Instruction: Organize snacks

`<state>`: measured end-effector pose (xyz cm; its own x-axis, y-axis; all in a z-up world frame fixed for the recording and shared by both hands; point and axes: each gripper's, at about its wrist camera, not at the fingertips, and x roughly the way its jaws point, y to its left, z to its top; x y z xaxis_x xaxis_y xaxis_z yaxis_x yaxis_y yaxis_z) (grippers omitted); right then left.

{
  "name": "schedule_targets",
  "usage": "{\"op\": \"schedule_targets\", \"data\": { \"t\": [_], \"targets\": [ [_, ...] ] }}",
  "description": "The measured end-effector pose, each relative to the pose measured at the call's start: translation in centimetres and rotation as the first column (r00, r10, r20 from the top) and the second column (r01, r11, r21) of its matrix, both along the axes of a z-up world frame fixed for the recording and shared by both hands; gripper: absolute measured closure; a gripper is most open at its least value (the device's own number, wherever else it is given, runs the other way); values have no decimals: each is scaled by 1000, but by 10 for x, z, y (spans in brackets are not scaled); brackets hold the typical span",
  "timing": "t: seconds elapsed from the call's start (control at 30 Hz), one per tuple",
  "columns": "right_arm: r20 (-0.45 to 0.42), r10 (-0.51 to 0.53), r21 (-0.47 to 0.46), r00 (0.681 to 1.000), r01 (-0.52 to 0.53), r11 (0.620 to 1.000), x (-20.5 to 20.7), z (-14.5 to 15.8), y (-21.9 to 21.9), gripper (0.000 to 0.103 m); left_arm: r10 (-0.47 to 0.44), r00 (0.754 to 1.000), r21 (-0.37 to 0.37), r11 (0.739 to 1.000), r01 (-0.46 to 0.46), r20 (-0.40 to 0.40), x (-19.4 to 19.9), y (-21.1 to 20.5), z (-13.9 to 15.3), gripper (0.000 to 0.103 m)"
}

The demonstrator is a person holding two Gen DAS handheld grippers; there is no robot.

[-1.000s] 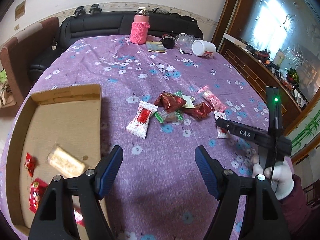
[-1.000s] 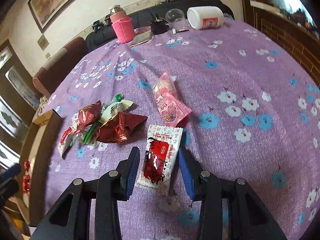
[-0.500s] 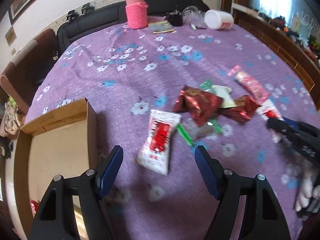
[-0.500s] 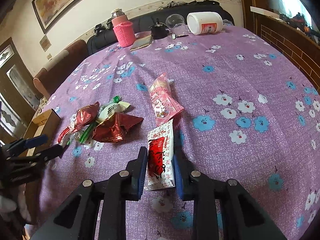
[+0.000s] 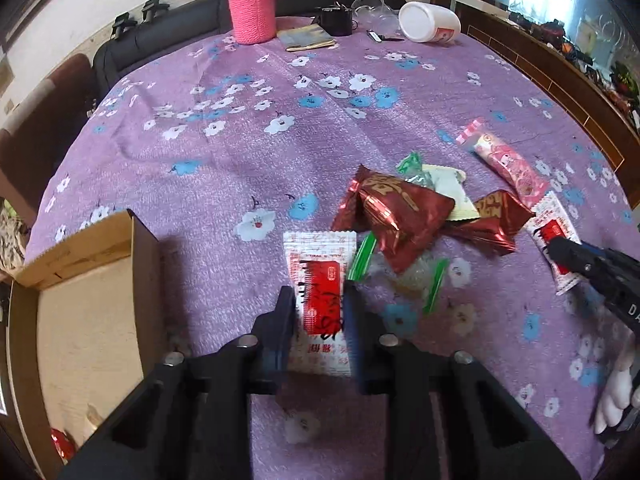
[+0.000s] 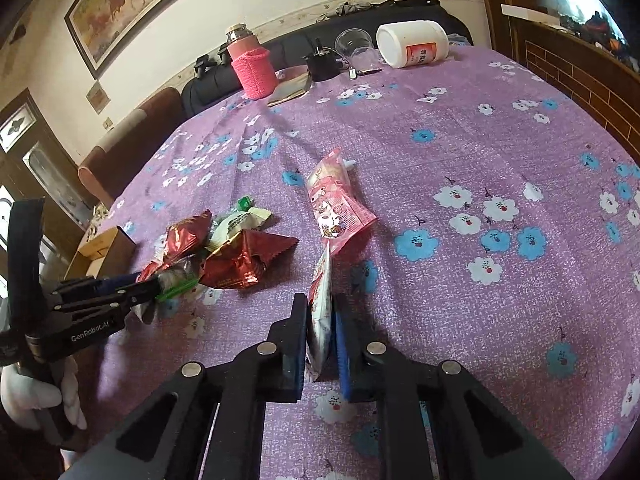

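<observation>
My left gripper (image 5: 318,312) is shut on a white snack packet with a red label (image 5: 320,280) that lies on the purple cloth beside the cardboard box (image 5: 80,320). My right gripper (image 6: 322,320) is shut on a second white-and-red packet (image 6: 322,300), held edge-up; it also shows in the left wrist view (image 5: 554,240). A pile of dark red wrappers (image 5: 396,208), green candies (image 5: 362,256) and a pale packet sits between them. A pink packet (image 6: 336,204) lies just beyond my right gripper.
A pink-sleeved flask (image 5: 252,12), a booklet, a black item and a tipped white jar (image 5: 428,22) stand at the table's far edge. The box holds red snacks (image 5: 62,442) in its near corner. A brick-patterned ledge runs along the right.
My left gripper has moved from the box to the white-and-red packet and shut on it. My right gripper has shut on its packet and tilted it onto its edge.
</observation>
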<state>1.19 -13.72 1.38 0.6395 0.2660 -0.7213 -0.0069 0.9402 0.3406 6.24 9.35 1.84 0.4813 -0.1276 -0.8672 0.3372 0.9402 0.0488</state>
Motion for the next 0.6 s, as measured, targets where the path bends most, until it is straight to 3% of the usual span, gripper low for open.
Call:
{"op": "schedule_targets", "data": {
  "t": [0.33, 0.6],
  "targets": [
    [41, -3, 73, 999, 0, 997, -5, 7, -7, 91, 24, 998, -137, 990, -16, 54, -35, 14, 25, 81],
    [55, -11, 78, 998, 6, 997, -10, 10, -8, 91, 93, 991, -265, 962, -66, 93, -74, 52, 54, 81]
  ]
}}
